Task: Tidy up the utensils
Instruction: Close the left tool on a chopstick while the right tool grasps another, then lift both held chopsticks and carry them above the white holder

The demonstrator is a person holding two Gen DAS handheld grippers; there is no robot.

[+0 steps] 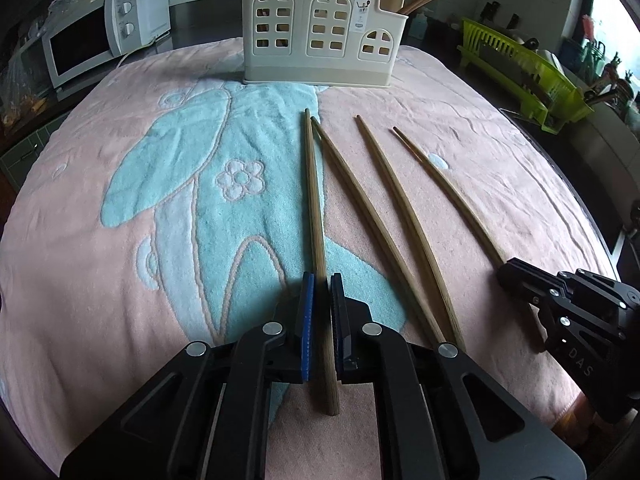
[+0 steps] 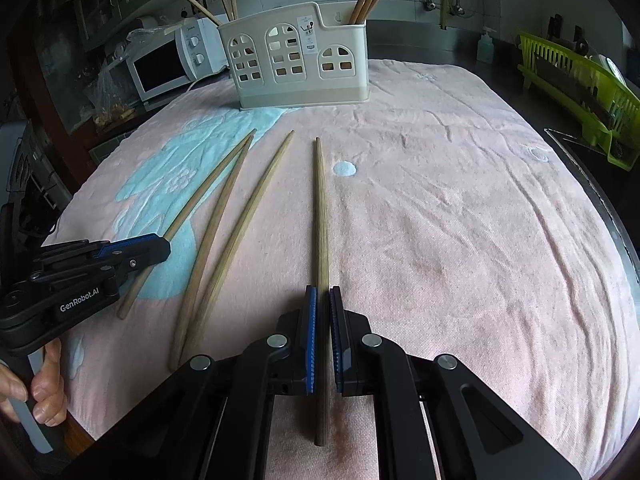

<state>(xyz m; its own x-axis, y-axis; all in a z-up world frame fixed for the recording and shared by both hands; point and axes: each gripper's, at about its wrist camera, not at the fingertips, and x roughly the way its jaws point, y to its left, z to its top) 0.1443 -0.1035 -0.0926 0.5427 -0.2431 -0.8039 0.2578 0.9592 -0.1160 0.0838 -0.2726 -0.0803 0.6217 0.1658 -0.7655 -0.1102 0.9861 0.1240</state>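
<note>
While chopsticks (image 1: 316, 208) lie, tools seemingly grip.

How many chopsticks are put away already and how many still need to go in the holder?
Done: some chopsticks already stand in the cream holder; I can't count them exactly. In hand: the left gripper is shut on the leftmost chopstick, and the right gripper is shut on the rightmost chopstick. Left: all four on the towel, including the two middle chopsticks nobody holds.
</note>
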